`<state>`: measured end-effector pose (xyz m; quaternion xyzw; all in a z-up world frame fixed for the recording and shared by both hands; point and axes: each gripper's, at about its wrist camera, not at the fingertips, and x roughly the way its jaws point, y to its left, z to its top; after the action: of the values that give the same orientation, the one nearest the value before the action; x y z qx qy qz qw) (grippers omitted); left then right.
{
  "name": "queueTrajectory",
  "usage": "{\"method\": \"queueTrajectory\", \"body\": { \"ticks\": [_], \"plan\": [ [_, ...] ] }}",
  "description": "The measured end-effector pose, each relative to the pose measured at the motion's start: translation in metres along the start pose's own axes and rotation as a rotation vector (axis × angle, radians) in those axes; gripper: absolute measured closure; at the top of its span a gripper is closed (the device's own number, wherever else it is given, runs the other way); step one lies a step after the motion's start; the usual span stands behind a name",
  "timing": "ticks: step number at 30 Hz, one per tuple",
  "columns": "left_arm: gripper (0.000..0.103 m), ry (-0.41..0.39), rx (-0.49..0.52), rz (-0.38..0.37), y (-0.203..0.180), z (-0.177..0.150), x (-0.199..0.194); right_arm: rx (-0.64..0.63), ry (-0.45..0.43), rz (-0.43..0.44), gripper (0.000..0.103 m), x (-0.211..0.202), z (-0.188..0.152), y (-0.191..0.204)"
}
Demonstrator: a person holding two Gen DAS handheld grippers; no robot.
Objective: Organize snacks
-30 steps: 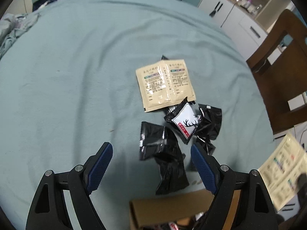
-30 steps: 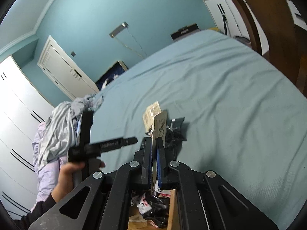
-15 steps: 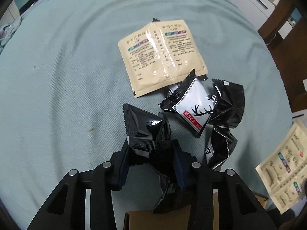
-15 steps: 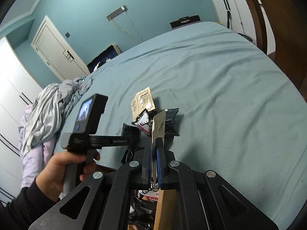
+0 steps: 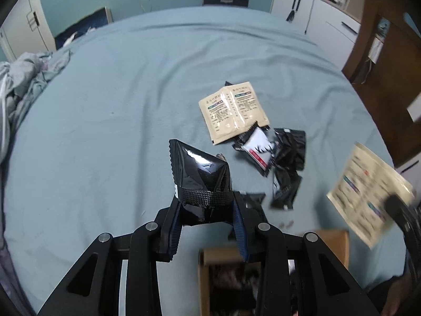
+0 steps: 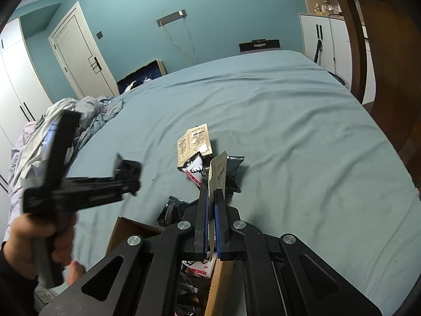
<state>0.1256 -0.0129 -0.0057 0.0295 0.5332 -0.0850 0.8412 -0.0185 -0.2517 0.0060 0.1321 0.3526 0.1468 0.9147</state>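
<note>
Since the earlier frame, the left gripper (image 5: 208, 205) has gone from wide open above the pile to gripping 1 black snack packet (image 5: 200, 176), now raised off the blue bedsheet (image 5: 105, 105); its jaws are closing, with the packet pinched between them at lower centre of the left wrist view. The right gripper (image 6: 210, 205) is shut narrow on 1 beige sachet (image 6: 218, 173), held edge-on at centre of the right wrist view.

Remaining on the sheet, right of centre in the left view: 2 overlapping beige sachets (image 5: 232, 110), 1 white deer-print packet (image 5: 259, 150) and several black packets (image 5: 289, 158), all touching in a loose heap. The cardboard box (image 5: 331, 239) sits at the bottom edge, already holding packets.

Step in hand, by judgement: transfer of picked items to the box, with both grippers loaded. The next move calls for bringing each gripper over the box opening and releasing in turn, keeping the 2 clear of each other. The heap still awaits collection, so the task is partway done.
</note>
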Motion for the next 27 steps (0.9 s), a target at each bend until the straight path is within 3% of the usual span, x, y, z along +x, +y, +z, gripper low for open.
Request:
{"method": "queueTrajectory", "body": {
  "ticks": [7,14,19,20,22,24,26,27],
  "plan": [
    [0.069,-0.069,0.032,-0.001,0.002,-0.035,-0.035,-0.039,-0.027,-0.025,0.101,-0.017,-0.008,0.016],
    [0.069,-0.074,0.094,-0.010,-0.011,-0.079,-0.049,-0.035,-0.024,0.005,0.101,-0.028,-0.028,0.027],
    [0.068,-0.065,0.169,-0.018,-0.028,-0.091,-0.048,-0.018,-0.024,0.021,0.101,-0.038,-0.035,0.027],
    [0.066,-0.059,0.180,-0.026,-0.031,-0.093,-0.047,-0.017,-0.030,0.021,0.101,-0.039,-0.034,0.027],
    [0.051,-0.053,0.211,-0.028,-0.037,-0.095,-0.043,-0.021,-0.045,0.025,0.101,-0.046,-0.036,0.027],
    [0.031,-0.080,0.228,0.003,-0.040,-0.096,-0.044,-0.020,-0.056,0.041,0.101,-0.049,-0.040,0.027],
    [0.020,-0.105,0.235,0.037,-0.039,-0.095,-0.047,-0.027,-0.074,0.069,0.101,-0.055,-0.042,0.029],
    [0.019,-0.118,0.228,0.049,-0.037,-0.094,-0.050,-0.033,-0.080,0.079,0.101,-0.056,-0.044,0.030]
  ]
}}
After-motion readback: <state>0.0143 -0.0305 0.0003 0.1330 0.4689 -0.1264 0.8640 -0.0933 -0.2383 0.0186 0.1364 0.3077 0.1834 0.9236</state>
